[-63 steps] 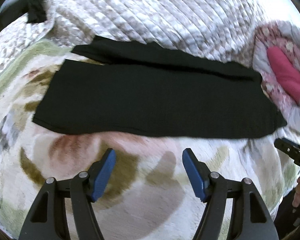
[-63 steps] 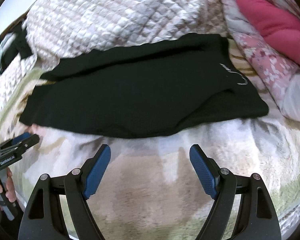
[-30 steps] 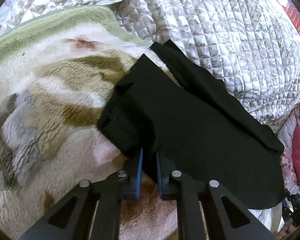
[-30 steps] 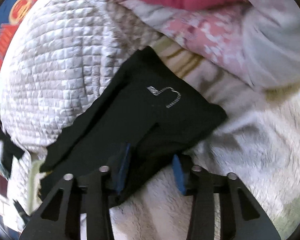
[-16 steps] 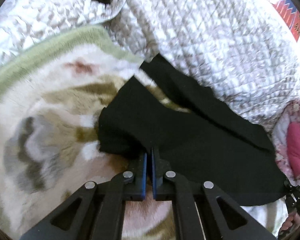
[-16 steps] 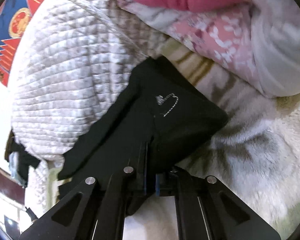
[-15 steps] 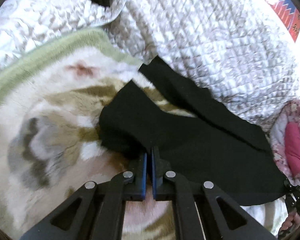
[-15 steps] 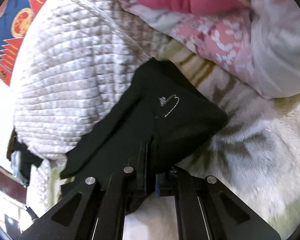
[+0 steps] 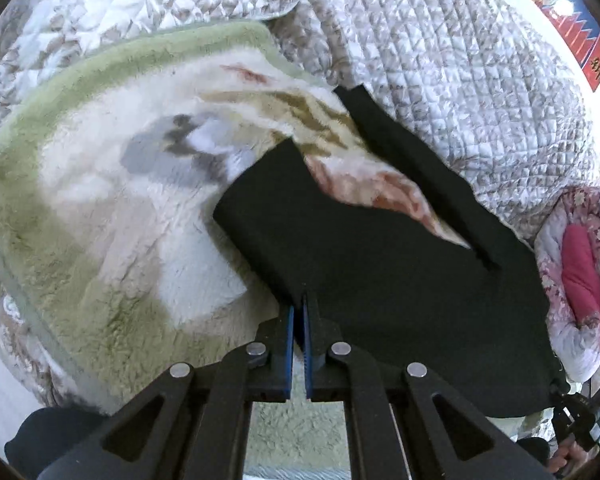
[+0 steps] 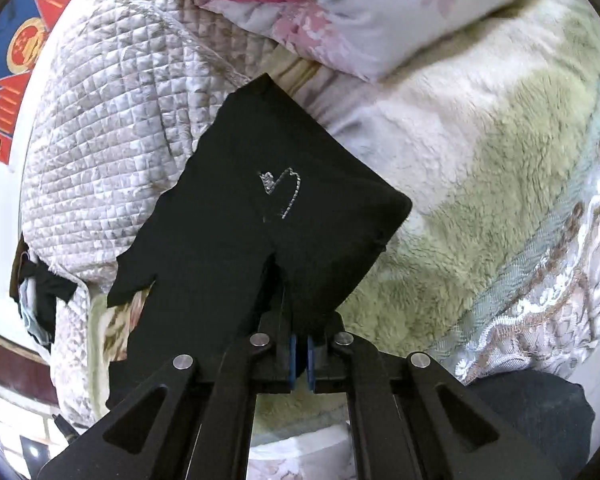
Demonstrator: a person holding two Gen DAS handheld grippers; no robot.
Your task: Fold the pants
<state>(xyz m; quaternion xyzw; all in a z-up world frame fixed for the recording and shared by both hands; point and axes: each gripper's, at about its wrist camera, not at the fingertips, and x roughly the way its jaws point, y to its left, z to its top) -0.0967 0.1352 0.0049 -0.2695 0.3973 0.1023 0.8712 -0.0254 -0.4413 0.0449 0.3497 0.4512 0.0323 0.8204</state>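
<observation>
Lying at frame centre across the blanket (image 9: pixel 100 216) and against the quilt (image 9: pixel 440 60): pants (image 9: pixel 380 280). Pinching the near hem, blue pads pressed together: left gripper (image 9: pixel 299 312). Clamping the end bearing the stitched heart (image 10: pixel 281 192), cloth lifting: right gripper (image 10: pixel 299 344). Showing upper right: pillow (image 10: pixel 380 12).
</observation>
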